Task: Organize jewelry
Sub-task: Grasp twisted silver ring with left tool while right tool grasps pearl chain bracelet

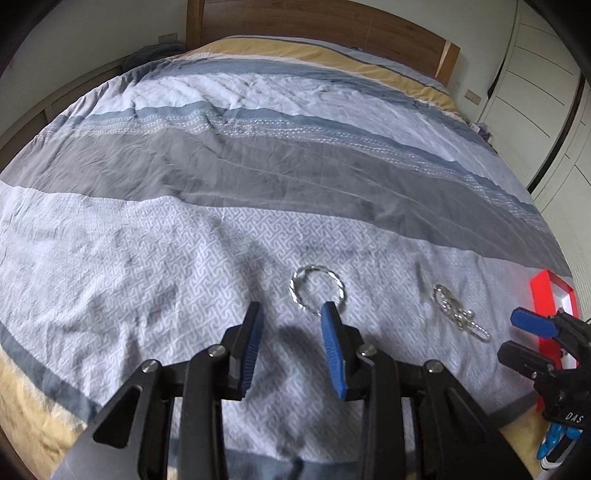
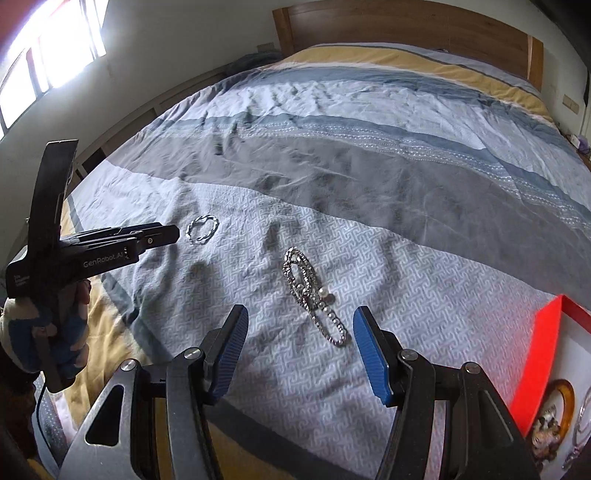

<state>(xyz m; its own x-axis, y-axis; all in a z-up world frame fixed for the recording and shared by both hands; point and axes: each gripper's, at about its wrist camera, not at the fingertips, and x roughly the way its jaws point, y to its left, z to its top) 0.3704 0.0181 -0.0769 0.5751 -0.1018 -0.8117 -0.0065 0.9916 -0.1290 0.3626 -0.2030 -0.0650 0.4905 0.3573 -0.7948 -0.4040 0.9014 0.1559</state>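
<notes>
bangle (image 2: 202,229) left of chain (image 2: 314,295) on bedspread (image 2: 369,184) — box (image 2: 543,354) at right, headboard (image 2: 388,26) behind

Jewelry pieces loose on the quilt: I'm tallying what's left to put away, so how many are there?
2. A twisted silver bangle lies just ahead of the left gripper; a rhinestone chain lies ahead of the right gripper. The red box holds others, partly hidden.
</notes>
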